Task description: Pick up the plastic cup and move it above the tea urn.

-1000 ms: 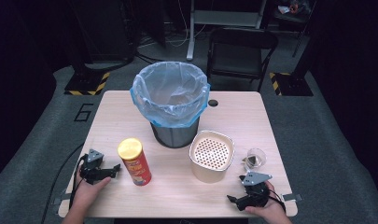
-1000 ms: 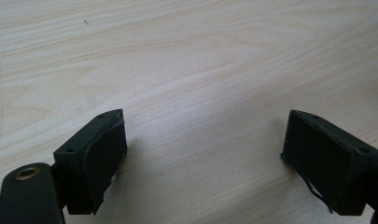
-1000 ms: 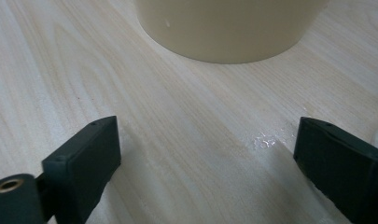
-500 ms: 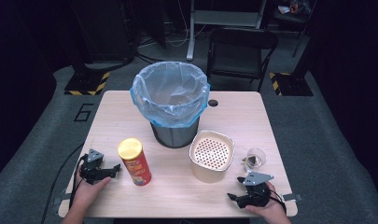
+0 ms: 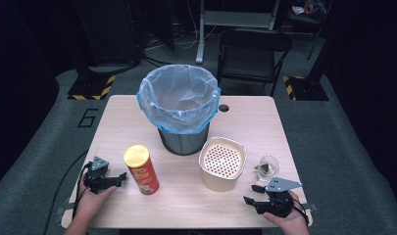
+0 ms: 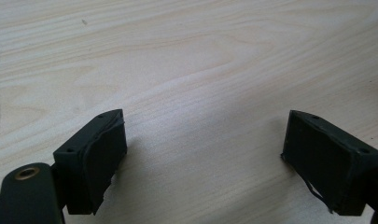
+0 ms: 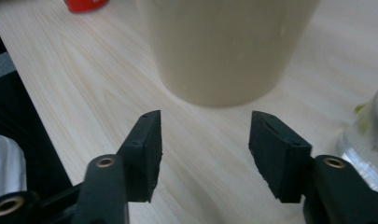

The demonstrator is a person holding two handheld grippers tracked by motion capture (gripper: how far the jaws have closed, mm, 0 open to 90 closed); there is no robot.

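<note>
Chip can (image 5: pixel 141 169): I am seeing it standing up straight on the table (image 5: pixel 112 122), near the front left. It is red with a yellow lid. It is sitting just beside my left gripper, not touching it.
Left gripper (image 5: pixel 121 177): I am holding it low on the table with my left hand (image 5: pixel 90 198). In the left gripper view (image 6: pixel 203 154) its two black jaws are standing wide apart, with bare wood between them. It is gripping nothing.
Cream tub (image 5: pixel 222 163): I am seeing it standing near the front right, just in front of the bin. Its top is full of little holes. In the right gripper view (image 7: pixel 224 42) its round side is rising just past my jaws.
Right gripper (image 5: pixel 250 194): I am holding it at the front right edge with my right hand (image 5: pixel 284 220). In the right gripper view (image 7: pixel 205 156) its jaws are gaping apart, with only wood between them. It is pointing at the tub but not touching it.
Glass (image 5: pixel 267 166): it is standing just right of the tub, near my right gripper. It is clear, with something yellow-green inside.
Bin (image 5: pixel 180 105): it is standing in the middle of the table, behind the can and the tub. A blue bag is lining it and folding over its rim.
Chair (image 5: pixel 255 54): it is standing on the floor behind the table.
</note>
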